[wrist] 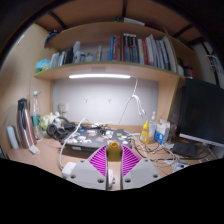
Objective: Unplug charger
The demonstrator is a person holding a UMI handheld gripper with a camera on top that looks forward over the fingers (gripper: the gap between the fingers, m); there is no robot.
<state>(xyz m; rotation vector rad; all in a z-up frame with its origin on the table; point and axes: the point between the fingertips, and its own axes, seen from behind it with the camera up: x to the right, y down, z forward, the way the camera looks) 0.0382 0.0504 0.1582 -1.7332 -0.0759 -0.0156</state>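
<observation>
My gripper point(112, 152) is over a cluttered desk point(40, 155), with its pink pads close together. A small charger point(112, 149) sits between the pads. It is tan at the fingertips with a white part lower down between the fingers, and both pads press on it. It is held above the desk surface. A thin white cable point(131, 100) loops up behind it toward the wall. Whether the cable joins the charger is hidden by the fingers.
A wooden shelf point(100, 68) full of books, with a light strip under it, hangs above the desk. A dark monitor point(200, 125) stands to the right. A yellow bottle point(146, 131) and white bottles stand right of the fingers. Tangled cables and gear point(70, 130) lie beyond on the left.
</observation>
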